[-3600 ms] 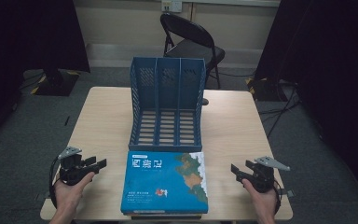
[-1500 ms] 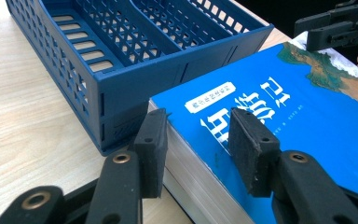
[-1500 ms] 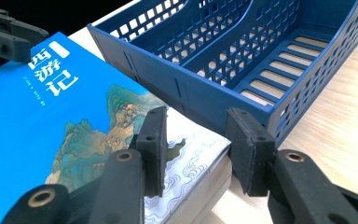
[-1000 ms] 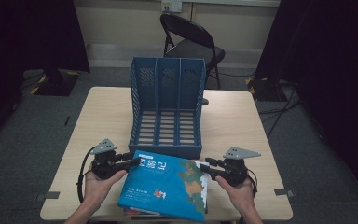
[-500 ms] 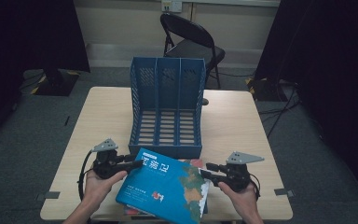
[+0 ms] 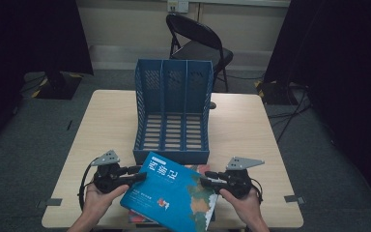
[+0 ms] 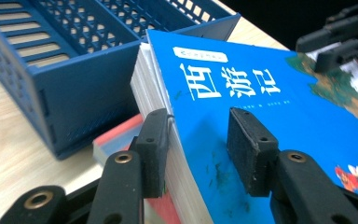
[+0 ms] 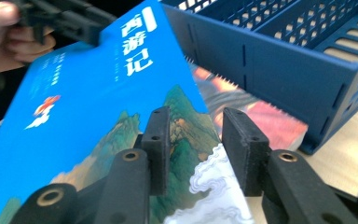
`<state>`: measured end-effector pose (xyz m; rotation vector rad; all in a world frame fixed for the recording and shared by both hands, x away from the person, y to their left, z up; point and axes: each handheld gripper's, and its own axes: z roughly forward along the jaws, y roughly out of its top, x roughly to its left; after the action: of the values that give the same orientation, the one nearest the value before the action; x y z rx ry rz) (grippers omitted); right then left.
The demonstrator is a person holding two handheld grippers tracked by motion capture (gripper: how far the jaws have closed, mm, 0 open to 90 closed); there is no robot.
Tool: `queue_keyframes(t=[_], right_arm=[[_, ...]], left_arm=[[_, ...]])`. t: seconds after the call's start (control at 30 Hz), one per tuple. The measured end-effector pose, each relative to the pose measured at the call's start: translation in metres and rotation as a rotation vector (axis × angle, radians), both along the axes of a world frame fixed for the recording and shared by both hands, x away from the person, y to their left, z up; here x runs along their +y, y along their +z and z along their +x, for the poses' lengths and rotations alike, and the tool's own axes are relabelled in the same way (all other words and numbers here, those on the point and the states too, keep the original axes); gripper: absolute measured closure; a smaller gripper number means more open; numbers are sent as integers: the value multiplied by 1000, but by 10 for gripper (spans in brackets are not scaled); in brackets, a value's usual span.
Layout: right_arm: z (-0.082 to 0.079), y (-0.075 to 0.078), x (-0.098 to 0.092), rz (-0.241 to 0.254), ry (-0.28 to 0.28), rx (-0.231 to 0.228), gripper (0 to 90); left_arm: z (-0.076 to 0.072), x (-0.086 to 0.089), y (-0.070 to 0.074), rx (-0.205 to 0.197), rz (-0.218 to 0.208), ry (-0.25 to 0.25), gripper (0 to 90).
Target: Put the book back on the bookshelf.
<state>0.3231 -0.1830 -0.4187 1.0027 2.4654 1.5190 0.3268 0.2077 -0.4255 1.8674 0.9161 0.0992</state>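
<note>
Blue book (image 6: 174, 193) between hand-held grippers

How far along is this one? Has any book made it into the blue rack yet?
Barely begun. Done: nothing yet, as all three slots of the blue rack are empty. In hand: the blue book is tilted up, with the left tongs clamped on one edge and the right tongs straddling the opposite edge. Left, presumably: standing it in a slot, then handling the books beneath.
</note>
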Motion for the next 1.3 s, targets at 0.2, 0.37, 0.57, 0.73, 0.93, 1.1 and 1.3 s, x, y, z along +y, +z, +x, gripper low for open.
queue_keyframes(t=[0.2, 0.37, 0.57, 0.73, 0.93, 1.1, 1.3], right_arm=[[-17, 2, -5, -27, 6, -16, 649], [-32, 3, -9, -26, 44, 0, 642], [-11, 8, -9, -13, 63, 3, 577], [17, 12, 3, -15, 104, 20, 573], [28, 8, 19, -22, 132, 26, 568], [26, 3, 26, -13, 184, 61, 622], [19, 5, 28, -40, 153, 32, 629]], left_arm=[[16, -14, 2, -2, 6, -33, 608], [37, -29, 2, 8, 0, -98, 633], [39, -31, 3, 8, 11, -103, 637], [26, -25, 4, 6, 18, -68, 634], [4, -4, 2, 16, 6, -50, 560], [-15, 10, -2, 14, -25, -37, 572], [-3, 3, -4, 18, -43, -33, 619]])
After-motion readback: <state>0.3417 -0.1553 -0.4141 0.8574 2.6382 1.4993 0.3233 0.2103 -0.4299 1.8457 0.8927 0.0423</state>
